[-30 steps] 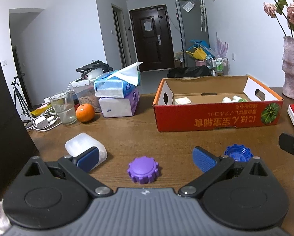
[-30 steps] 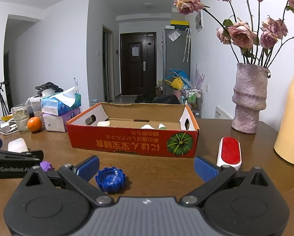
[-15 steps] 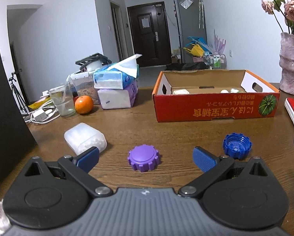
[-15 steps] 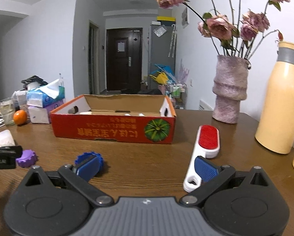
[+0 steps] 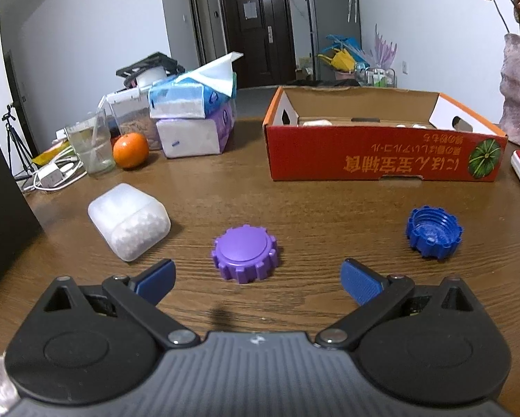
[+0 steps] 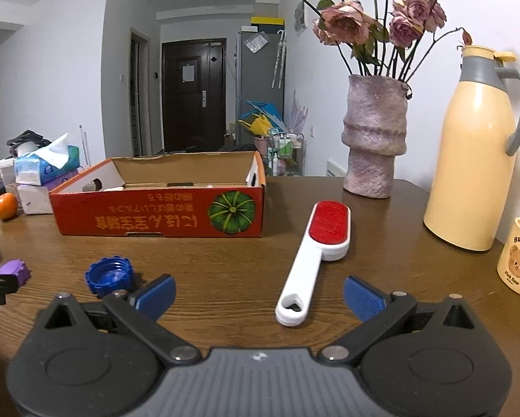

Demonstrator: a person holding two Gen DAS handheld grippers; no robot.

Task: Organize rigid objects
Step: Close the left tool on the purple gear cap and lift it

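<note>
The mug reads "Butterbear… Pink Bear"; the red box carries upside-down print. Only the right view shows the lint brush, whose handle lies between the released right claw. The left claw, also released, faces the purple cap on the desk.

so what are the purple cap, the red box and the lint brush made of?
Purple ridged cap: matte moulded plastic, apparently. Red printed box: cardboard, brown raw inner walls. White-handled lint brush: glossy plastic, red pad looks like fabric.
</note>
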